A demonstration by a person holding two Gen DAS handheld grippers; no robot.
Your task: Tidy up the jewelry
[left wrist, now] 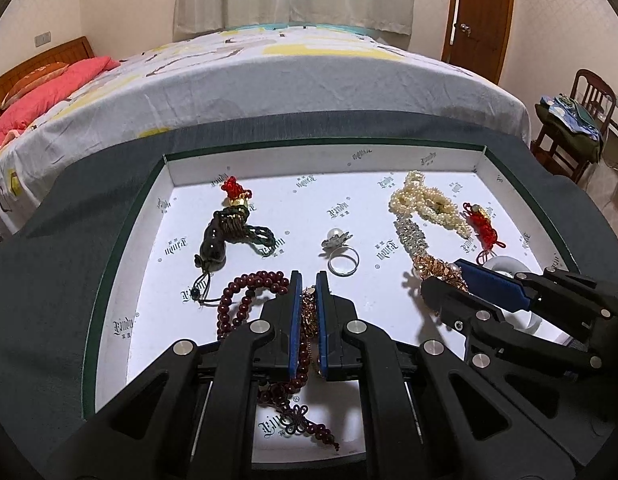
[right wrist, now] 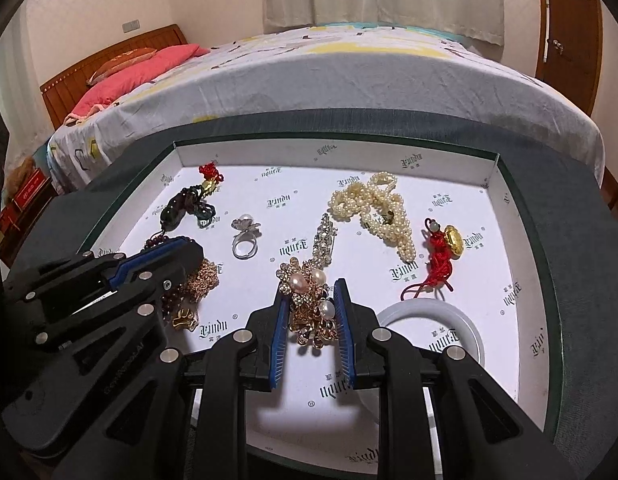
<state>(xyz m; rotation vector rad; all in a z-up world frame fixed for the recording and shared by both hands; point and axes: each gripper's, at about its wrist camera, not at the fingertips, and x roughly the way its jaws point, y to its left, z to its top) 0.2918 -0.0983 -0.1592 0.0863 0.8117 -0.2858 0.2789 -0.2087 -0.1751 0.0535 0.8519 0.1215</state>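
Observation:
A white-lined tray holds the jewelry. My left gripper is shut on a gold chain that lies over dark red beads. My right gripper is shut on a gold and pearl brooch, seen in the left wrist view too. A silver pearl ring, a pearl strand, a crystal clip, a dark gourd pendant and a red-cord gold charm lie loose.
A white bangle lies right of my right gripper. The tray sits on a dark grey cloth. A bed stands behind it, and a wooden chair at far right.

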